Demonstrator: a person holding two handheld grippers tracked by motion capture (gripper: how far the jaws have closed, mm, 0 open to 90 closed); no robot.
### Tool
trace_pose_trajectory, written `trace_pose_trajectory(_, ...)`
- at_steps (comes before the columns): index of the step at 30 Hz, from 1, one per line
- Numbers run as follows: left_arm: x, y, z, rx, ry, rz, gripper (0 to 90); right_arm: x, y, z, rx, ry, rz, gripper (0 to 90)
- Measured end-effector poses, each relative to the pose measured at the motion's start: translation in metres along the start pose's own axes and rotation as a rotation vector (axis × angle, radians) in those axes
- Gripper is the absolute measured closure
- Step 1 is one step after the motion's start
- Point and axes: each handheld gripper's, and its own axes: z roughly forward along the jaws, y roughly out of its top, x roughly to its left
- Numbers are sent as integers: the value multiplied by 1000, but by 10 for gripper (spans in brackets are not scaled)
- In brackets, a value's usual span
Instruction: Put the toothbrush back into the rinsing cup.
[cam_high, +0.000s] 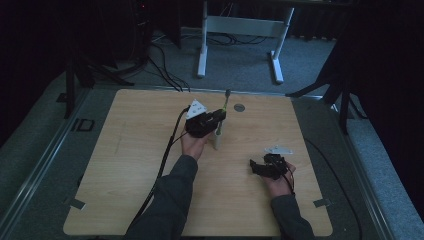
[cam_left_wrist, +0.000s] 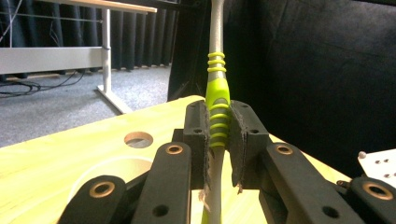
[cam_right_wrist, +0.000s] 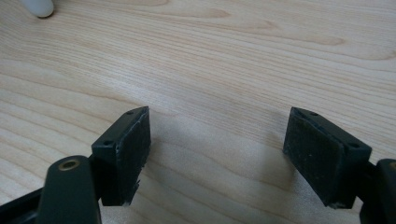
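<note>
A toothbrush (cam_high: 225, 107) with a grey shaft and a lime-green ribbed grip (cam_left_wrist: 218, 95) stands nearly upright, and my left gripper (cam_high: 219, 118) is shut on it. In the left gripper view the pads (cam_left_wrist: 198, 135) press the green grip from both sides. Its lower end reaches down toward a pale cup (cam_high: 217, 142) on the wooden table (cam_high: 130, 165); the cup's rim (cam_left_wrist: 100, 165) lies just below the jaws. My right gripper (cam_high: 255, 167) rests low over the table at the right, open, with only bare wood between its pads (cam_right_wrist: 133, 149).
A round cable hole (cam_high: 239, 107) (cam_left_wrist: 138, 139) sits in the table behind the toothbrush. A white desk frame (cam_high: 240, 27) stands on the carpet beyond the far edge. A white rounded object (cam_right_wrist: 39, 7) shows at the top left of the right gripper view.
</note>
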Motion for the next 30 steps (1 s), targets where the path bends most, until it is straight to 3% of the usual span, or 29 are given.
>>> trace_pose_trajectory(24,4,-16,-10,54,-13,-20,776,0,0,0,2,0,-1,227)
trace_pose_trajectory(26,4,-17,-13,79,-5,-26,637,0,0,0,1,-1,-1,227)
trace_pose_trajectory(28,4,-18,-16,142,-9,-43,514,0,0,0,1,0,-1,227)
trace_pose_trajectory(30,3,-20,-19,166,-7,-28,392,0,0,0,1,0,-2,227)
